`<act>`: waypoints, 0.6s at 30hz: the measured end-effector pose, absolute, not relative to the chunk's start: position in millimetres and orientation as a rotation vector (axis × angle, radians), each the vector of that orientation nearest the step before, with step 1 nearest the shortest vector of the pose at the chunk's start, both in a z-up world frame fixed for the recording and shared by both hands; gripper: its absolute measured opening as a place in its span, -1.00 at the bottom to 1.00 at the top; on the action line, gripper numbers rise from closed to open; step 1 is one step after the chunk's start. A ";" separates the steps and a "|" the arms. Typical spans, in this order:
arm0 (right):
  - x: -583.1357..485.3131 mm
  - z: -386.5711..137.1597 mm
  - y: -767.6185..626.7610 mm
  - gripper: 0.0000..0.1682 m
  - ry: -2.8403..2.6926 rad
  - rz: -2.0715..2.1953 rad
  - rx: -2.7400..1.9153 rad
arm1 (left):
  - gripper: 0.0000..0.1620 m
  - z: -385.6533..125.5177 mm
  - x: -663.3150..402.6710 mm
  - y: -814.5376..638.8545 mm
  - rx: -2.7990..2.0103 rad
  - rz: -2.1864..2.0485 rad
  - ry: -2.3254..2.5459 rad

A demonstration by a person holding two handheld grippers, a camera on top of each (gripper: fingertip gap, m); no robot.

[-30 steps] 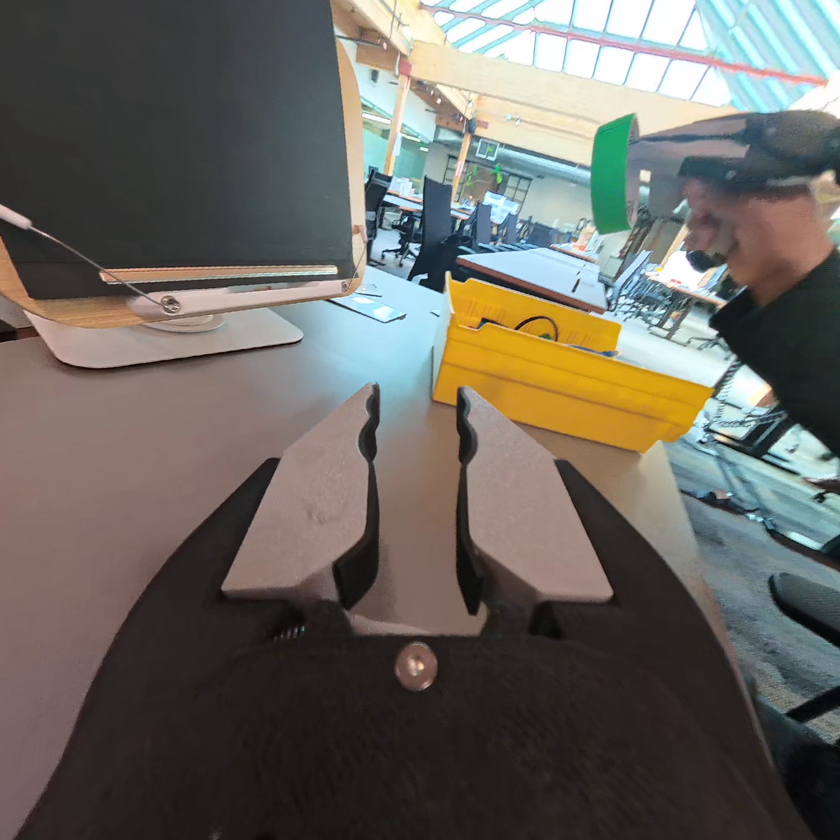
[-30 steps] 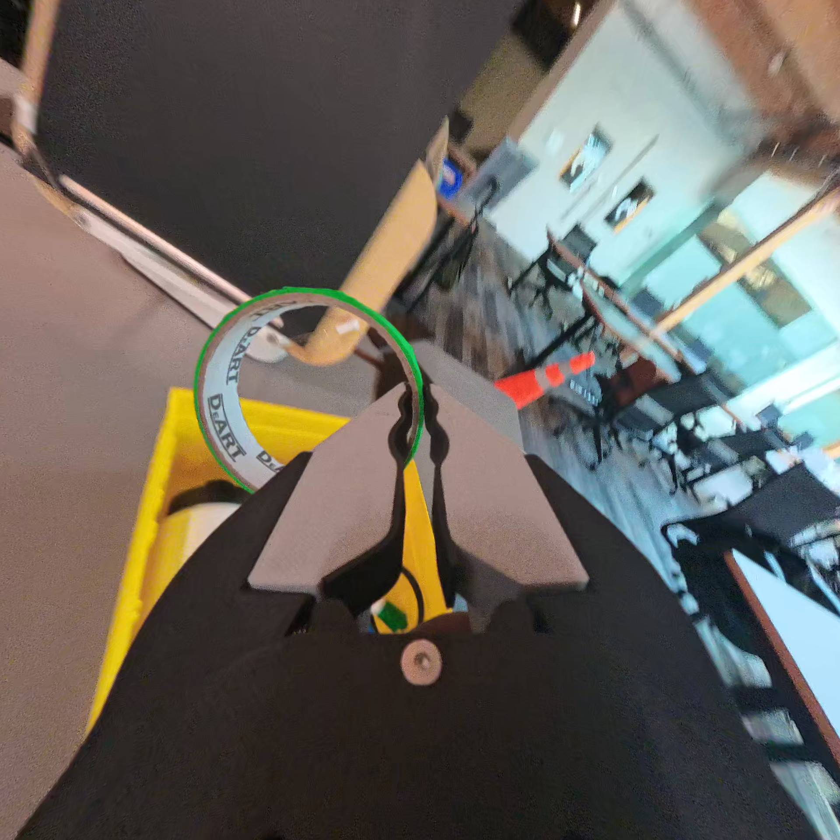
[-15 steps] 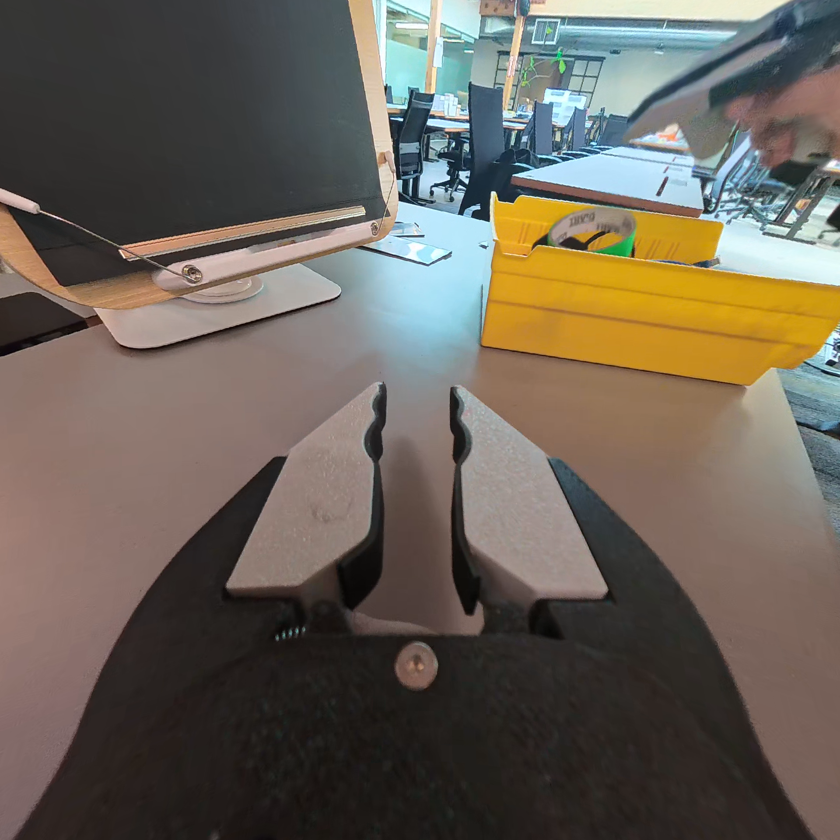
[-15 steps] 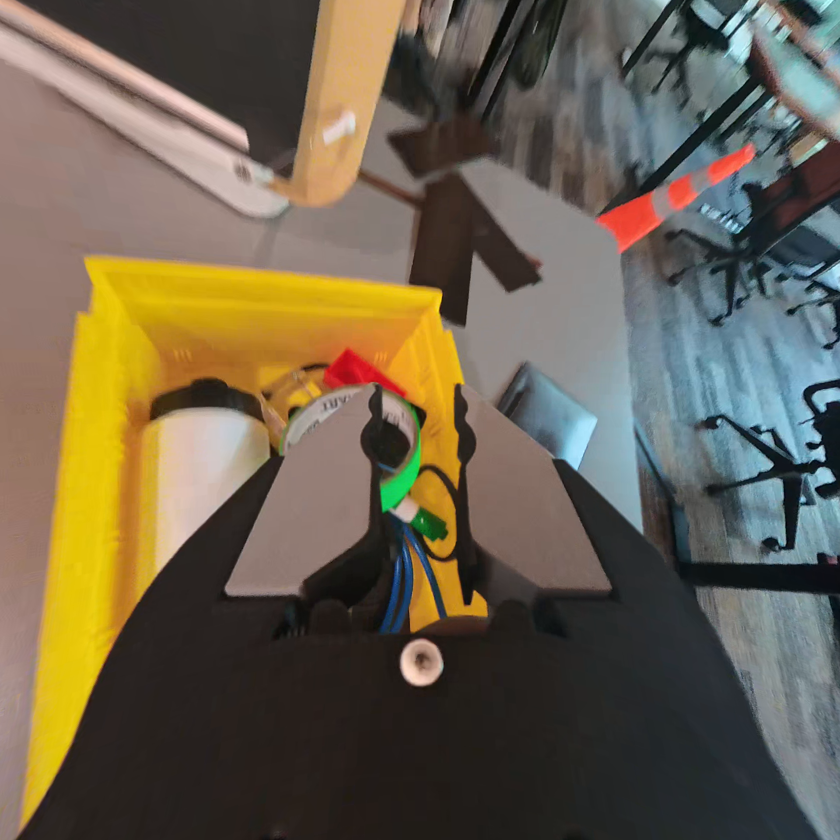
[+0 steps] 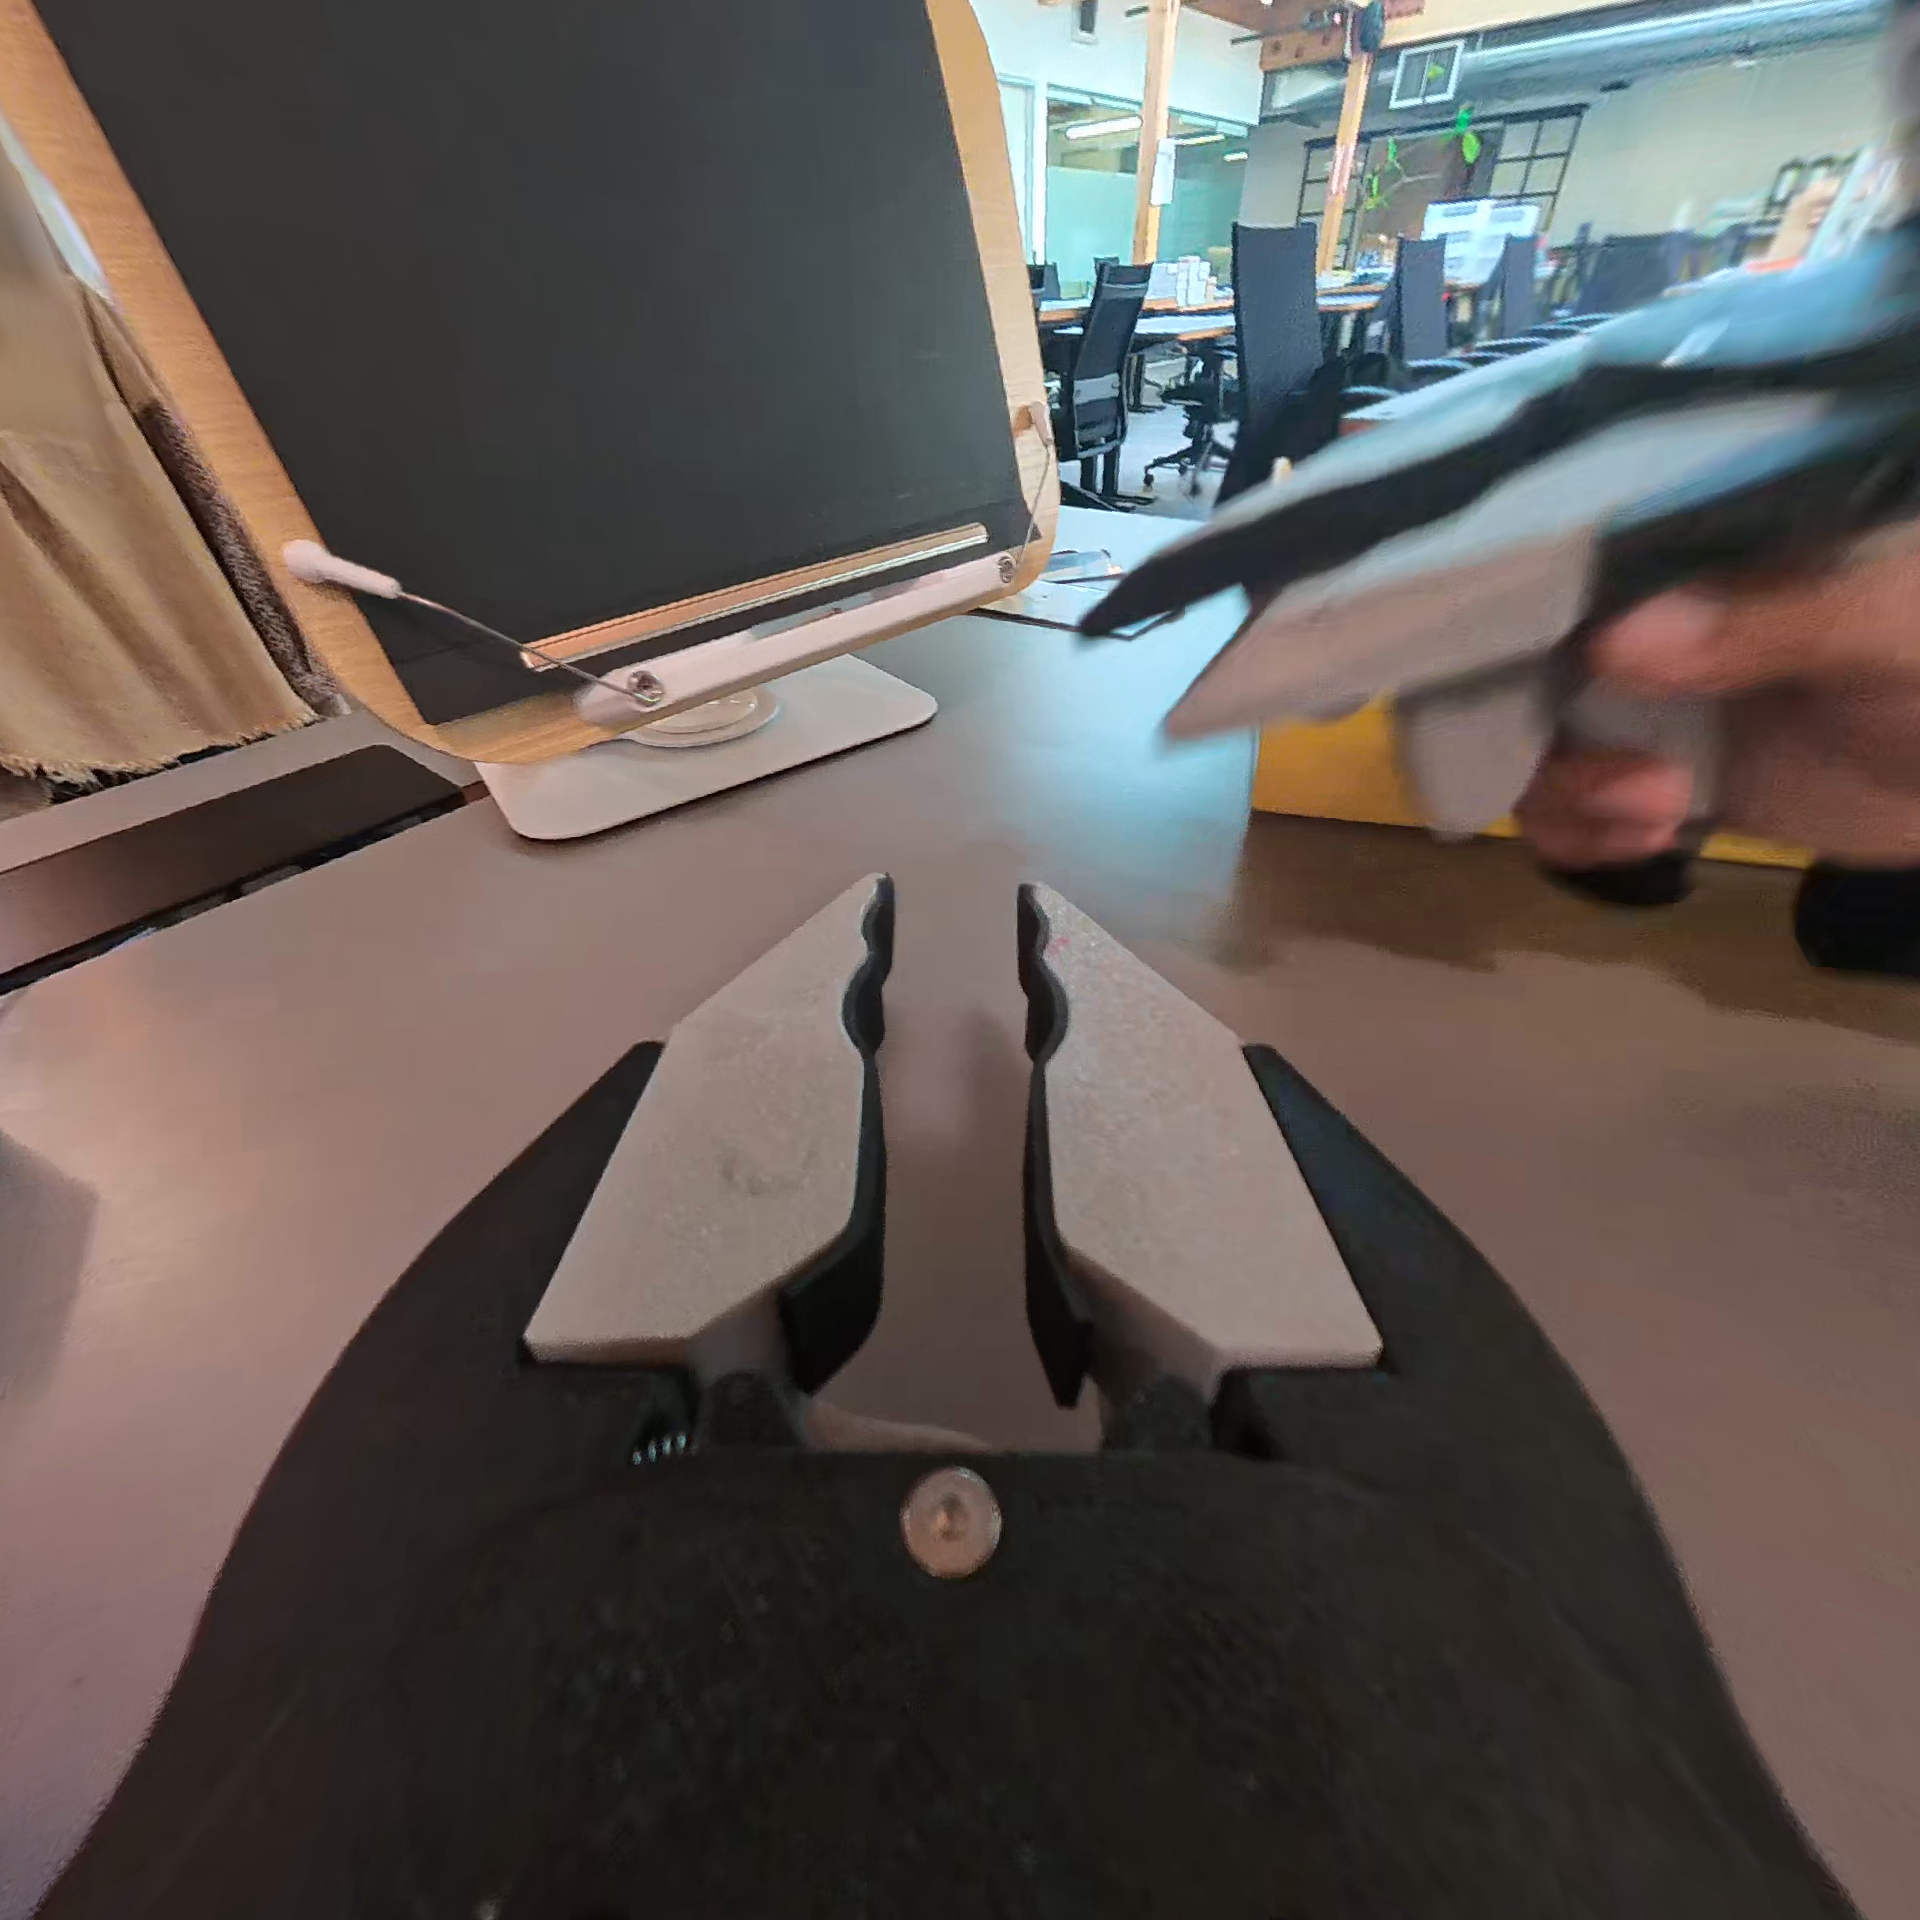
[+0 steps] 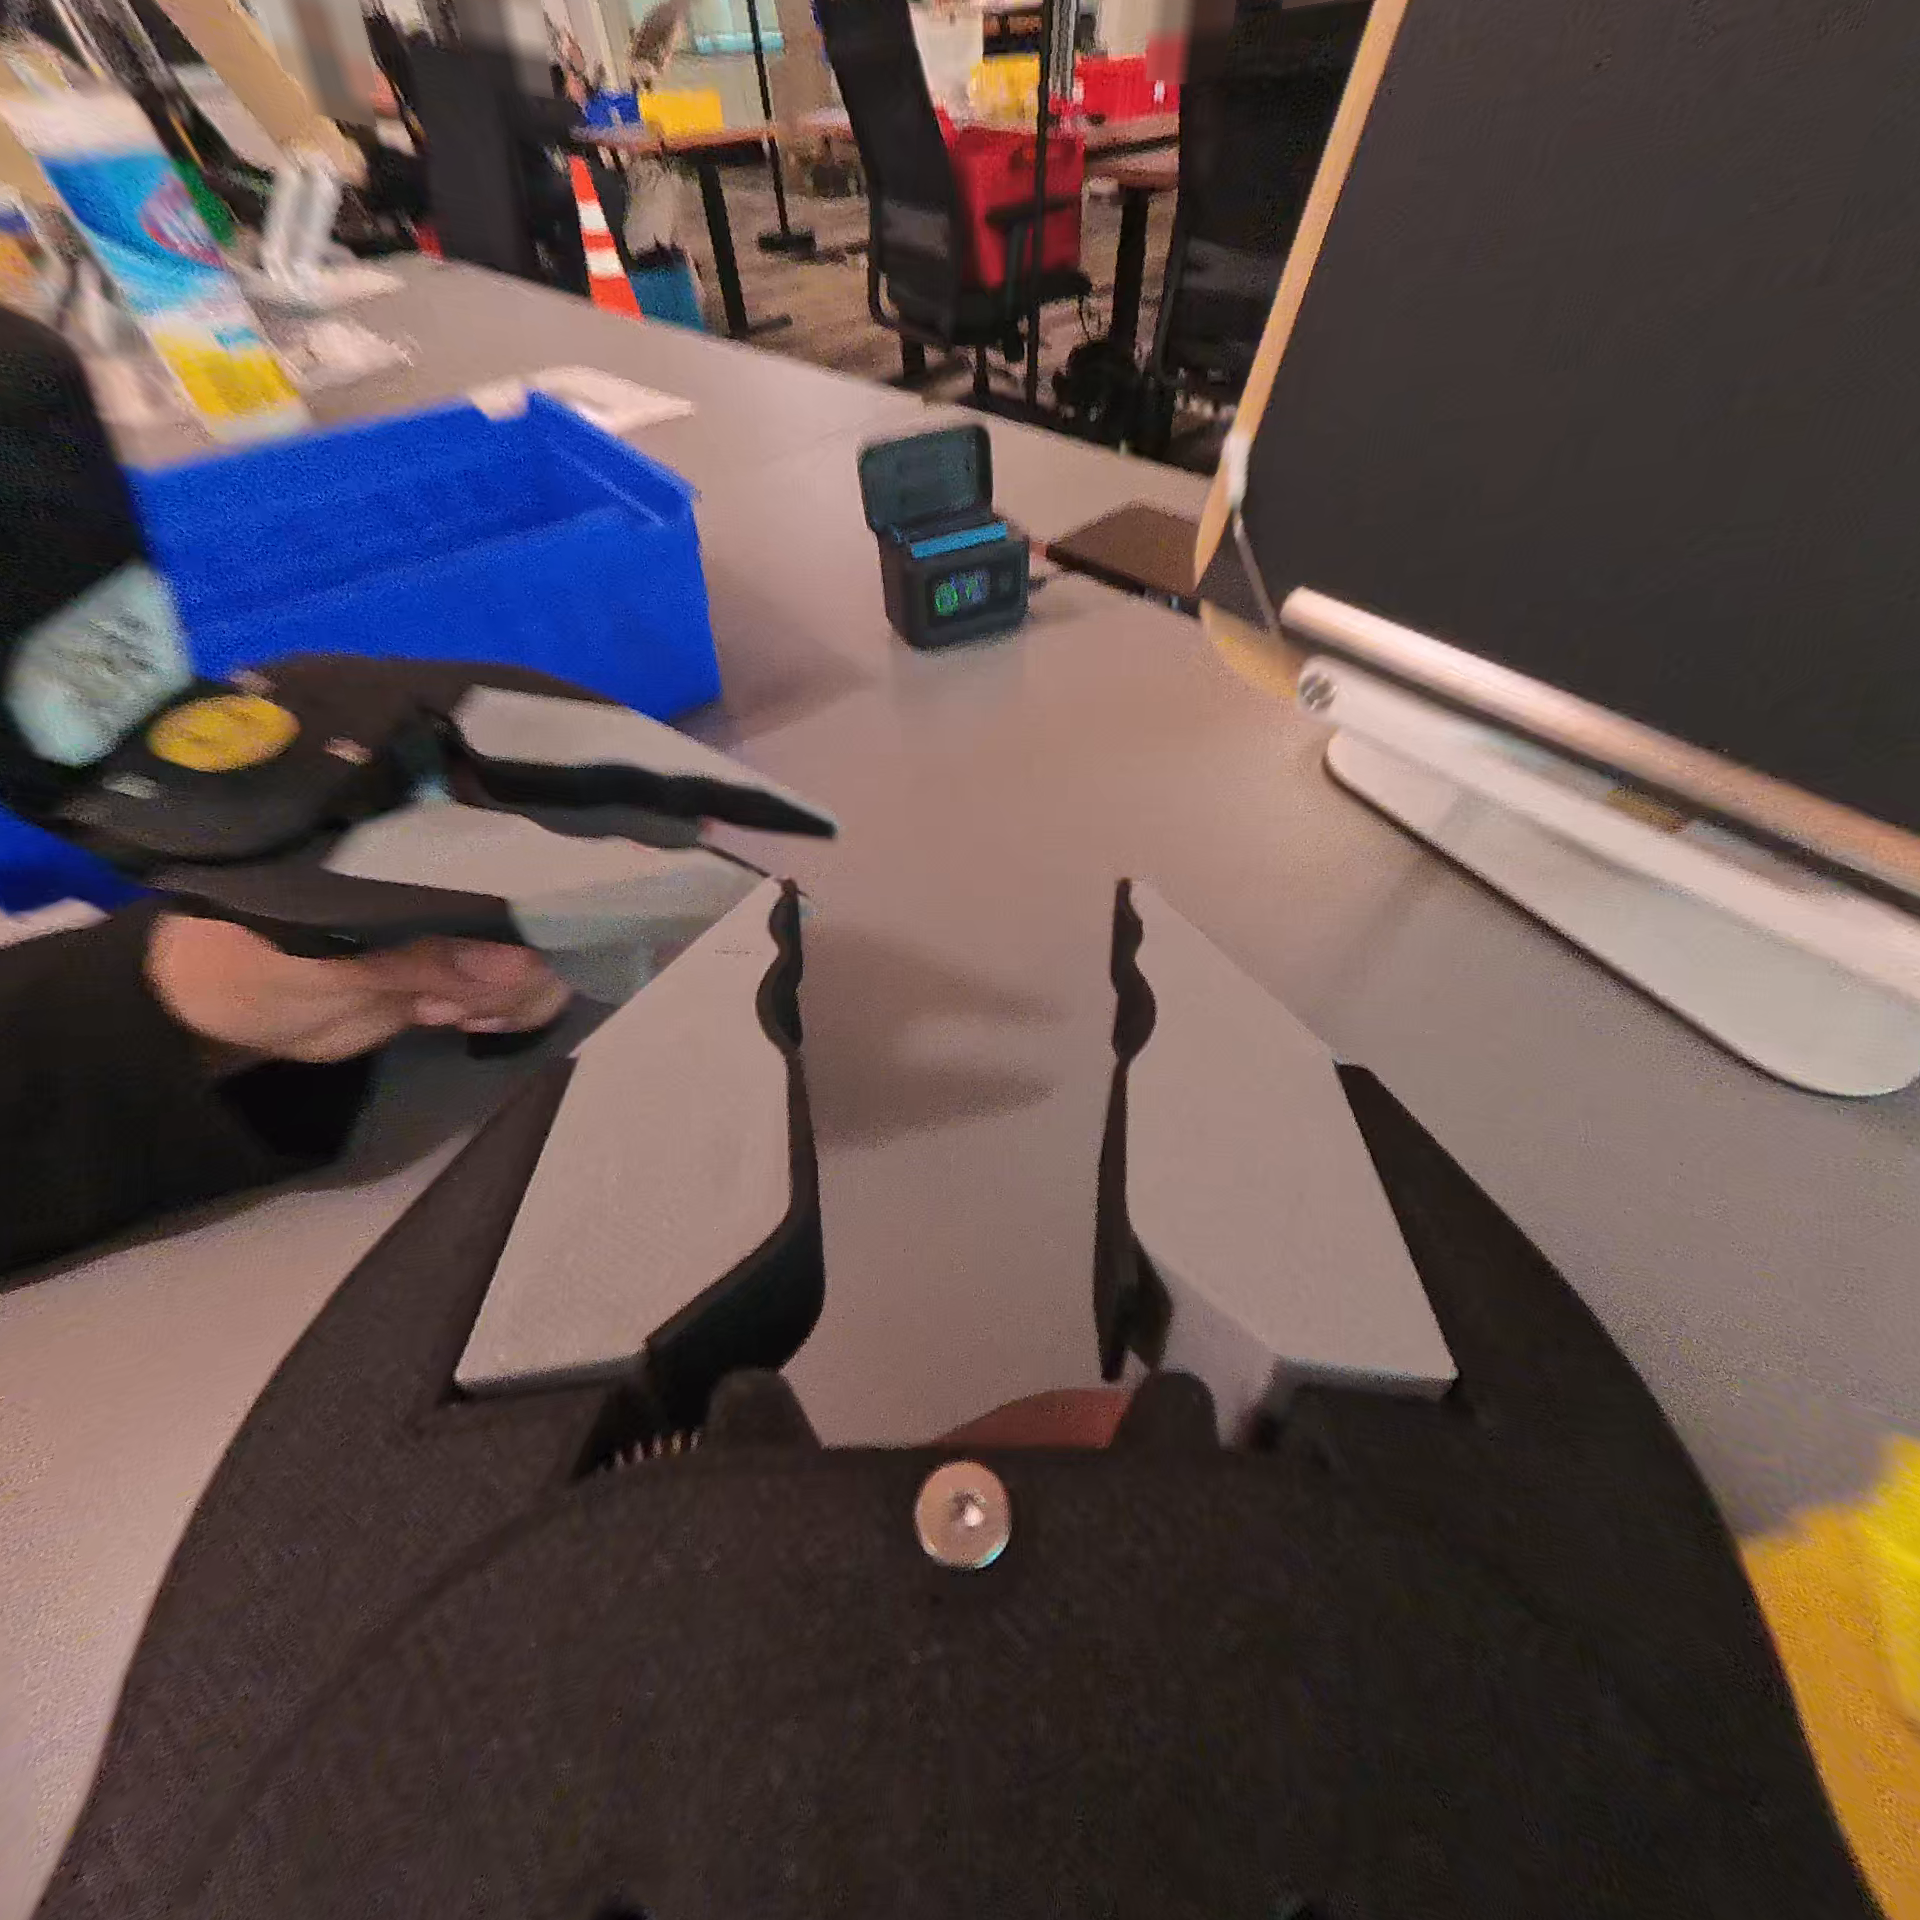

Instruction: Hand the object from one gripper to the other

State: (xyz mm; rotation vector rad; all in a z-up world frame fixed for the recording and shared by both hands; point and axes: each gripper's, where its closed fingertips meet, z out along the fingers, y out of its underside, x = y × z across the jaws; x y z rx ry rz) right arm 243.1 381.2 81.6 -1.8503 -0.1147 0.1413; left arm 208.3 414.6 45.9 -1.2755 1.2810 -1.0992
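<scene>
My left gripper (image 5: 954,904) is open and empty, low over the grey table (image 5: 416,1039). My right gripper (image 6: 951,904) is open wide and empty over the same table. In the left wrist view the right gripper (image 5: 1127,675) shows blurred at the right, held by a hand, in front of the yellow bin (image 5: 1320,769). In the right wrist view the left gripper (image 6: 795,857) shows at the left, its tips close to my right gripper's left finger (image 6: 665,1143). No roll of tape or other object is in view in either gripper.
A dark board on a white stand (image 5: 717,748) stands at the back; it also fills the right of the right wrist view (image 6: 1610,883). A blue bin (image 6: 436,540) and a small open black case (image 6: 951,540) sit farther off. A yellow bin corner (image 6: 1849,1662) lies at lower right. My hands' fingertips stand some 6 cm from each other.
My right gripper let go of the green tape roll into the yellow bin, opened wider and swung away from the bin over the table towards the left gripper. The left gripper stayed open and low.
</scene>
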 end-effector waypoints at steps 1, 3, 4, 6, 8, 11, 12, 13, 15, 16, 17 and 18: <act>241.9 63.4 394.5 -0.27 -0.117 0.128 -1.871 | -0.73 46.4 207.7 416.3 -1.274 -1.091 1.274; 243.2 42.5 415.8 -0.16 -0.119 0.123 -1.869 | -0.70 46.1 207.5 418.5 -1.277 -1.078 1.271; 245.7 40.2 423.6 -0.11 -0.119 0.125 -1.843 | -0.65 45.1 208.1 418.7 -1.282 -1.071 1.275; 256.0 45.7 433.6 0.00 -0.109 0.109 -1.754 | -0.59 42.4 209.9 417.2 -1.287 -1.051 1.296; 261.0 54.2 434.9 -0.07 -0.110 0.130 -1.664 | -0.57 40.5 211.6 413.6 -1.279 -1.028 1.318; 257.5 53.0 429.2 -0.08 -0.148 0.165 -1.633 | -0.59 39.7 212.5 409.5 -1.268 -0.973 1.319; 256.6 53.8 426.6 -0.13 -0.166 0.141 -1.630 | -0.59 40.0 212.3 409.4 -1.260 -0.943 1.312; 256.4 55.2 424.0 -0.19 -0.184 0.102 -1.622 | -0.60 40.5 212.0 409.1 -1.248 -0.915 1.308; 254.4 59.5 418.4 -0.29 -0.195 0.053 -1.596 | -0.66 37.1 210.0 415.6 -1.255 -0.811 1.304; 247.8 63.7 414.7 -0.31 -0.207 0.084 -1.566 | -0.66 32.9 207.6 425.6 -1.262 -0.699 1.310; 238.4 69.1 410.8 -0.34 -0.227 0.140 -1.529 | -0.60 29.4 204.9 434.5 -1.255 -0.589 1.325; 230.1 74.1 407.5 -0.37 -0.242 0.198 -1.496 | -0.58 28.7 202.2 440.9 -1.243 -0.513 1.322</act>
